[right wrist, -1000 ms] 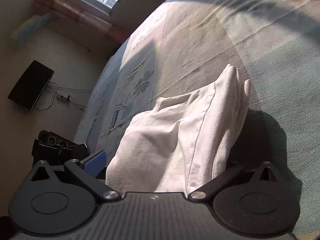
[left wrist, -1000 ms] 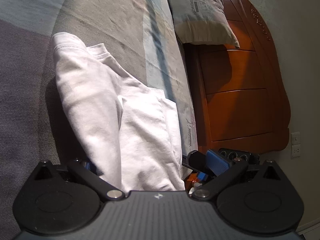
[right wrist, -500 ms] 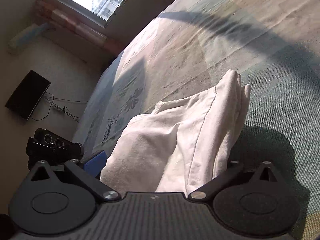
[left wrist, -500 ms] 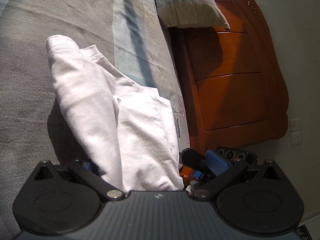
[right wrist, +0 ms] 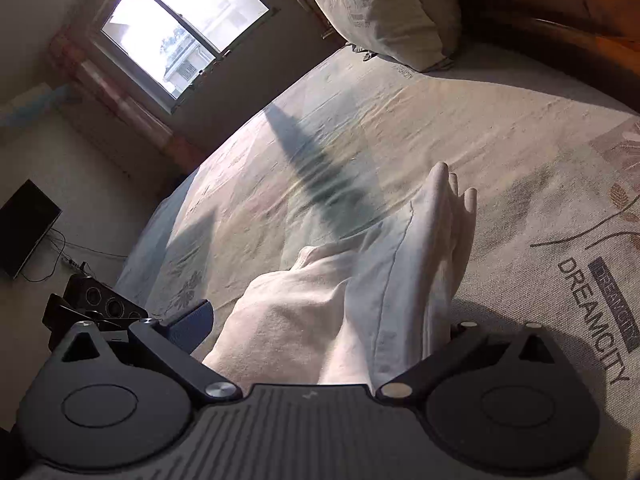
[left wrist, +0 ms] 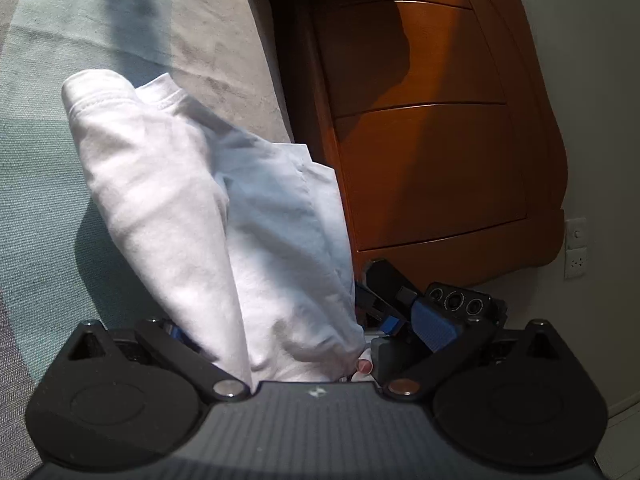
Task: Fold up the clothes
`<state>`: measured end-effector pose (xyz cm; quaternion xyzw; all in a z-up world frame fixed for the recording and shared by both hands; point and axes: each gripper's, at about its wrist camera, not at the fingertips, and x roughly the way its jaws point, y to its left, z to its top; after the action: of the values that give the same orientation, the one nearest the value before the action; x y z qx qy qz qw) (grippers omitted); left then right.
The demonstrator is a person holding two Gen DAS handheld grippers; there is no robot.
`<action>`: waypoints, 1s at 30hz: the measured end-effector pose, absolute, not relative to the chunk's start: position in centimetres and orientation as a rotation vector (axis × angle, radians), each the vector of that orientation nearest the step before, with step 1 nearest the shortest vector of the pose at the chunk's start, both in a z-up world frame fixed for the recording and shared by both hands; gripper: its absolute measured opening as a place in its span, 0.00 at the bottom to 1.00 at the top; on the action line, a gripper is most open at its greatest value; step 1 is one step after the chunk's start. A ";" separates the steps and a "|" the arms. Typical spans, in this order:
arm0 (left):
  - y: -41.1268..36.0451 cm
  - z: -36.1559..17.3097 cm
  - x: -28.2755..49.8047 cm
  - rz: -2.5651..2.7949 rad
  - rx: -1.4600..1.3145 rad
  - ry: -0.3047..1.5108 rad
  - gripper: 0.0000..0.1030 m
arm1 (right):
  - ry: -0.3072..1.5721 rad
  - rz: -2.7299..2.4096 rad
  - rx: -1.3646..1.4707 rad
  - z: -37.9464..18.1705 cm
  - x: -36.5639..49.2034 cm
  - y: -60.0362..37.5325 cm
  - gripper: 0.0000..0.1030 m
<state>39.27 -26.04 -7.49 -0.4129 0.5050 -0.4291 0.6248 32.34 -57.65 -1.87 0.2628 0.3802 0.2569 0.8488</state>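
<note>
White cotton garment [left wrist: 224, 216], folded over into a long doubled bundle, hanging between the two grippers above the bed [left wrist: 48, 184]; far end free, with a ribbed hem or collar edge showing near the top of the fold. Same garment [right wrist: 352, 292] in the right wrist view: cream in the sunlight, seam running lengthwise, several layered edges stacked at the far tip.

Left gripper [left wrist: 308, 360]: black, linkage arms drawn inward, clenched on the near end of the garment, cloth spilling out between the arms; fingertips themselves hidden by fabric.

Right gripper [right wrist: 316, 364]: black, same build, arms angled inward, clamped on the opposite end of the garment; fingertips buried under cloth.

Each gripper visible in the other's view as a black block with a blue pad and three round lenses, just beside the garment's edge.

Fingertip [left wrist: 365, 367] with a painted nail, just under the cloth's lower right edge.

Bedspread: pale, patterned with teal and beige bands, leaf motifs, printed lettering "DREAMCITY" [right wrist: 600, 316]. Pillow [right wrist: 384, 12] at the head of the bed, against an orange-brown wooden headboard [left wrist: 432, 140].

Window [right wrist: 180, 28], bright. Dark flat screen [right wrist: 24, 228] on the floor by the wall, cables trailing. Wall sockets [left wrist: 575, 248] beside the headboard.
</note>
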 end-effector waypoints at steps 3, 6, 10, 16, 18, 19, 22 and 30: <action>-28.9 -8.2 40.5 -1.012 -0.966 1.164 0.98 | 0.762 0.513 0.564 -1.7 34.0 -60.7 1.00; -31.1 -9.2 40.9 -1.031 -0.964 1.186 0.98 | 0.739 0.477 0.590 -2.3 35.0 -63.3 1.00; -32.6 -10.7 40.6 -1.026 -0.929 1.241 0.98 | 0.744 0.426 0.593 -3.7 35.3 -65.3 1.00; -28.3 -9.0 36.2 -0.947 -0.575 1.178 0.98 | 0.749 0.065 0.425 -4.3 34.0 -66.8 1.00; -25.8 -7.6 33.8 -0.899 -0.447 1.102 0.98 | 0.690 -0.008 0.375 -3.5 32.5 -66.6 1.00; -24.8 -7.1 32.9 -0.866 -0.400 1.074 0.99 | 0.670 0.017 0.333 -3.3 31.8 -65.6 1.00; -21.7 -5.6 30.7 -0.760 -0.272 1.000 0.99 | 0.609 0.091 0.207 -2.8 29.8 -62.6 1.00; -18.9 -5.3 28.0 -0.627 -0.094 0.964 0.99 | 0.727 0.002 0.022 -7.6 29.1 -58.8 1.00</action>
<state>27.96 -18.87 -5.33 -0.0443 0.4557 -0.2962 0.8383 29.07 -58.81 -7.57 0.0106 0.3557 0.0011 0.9345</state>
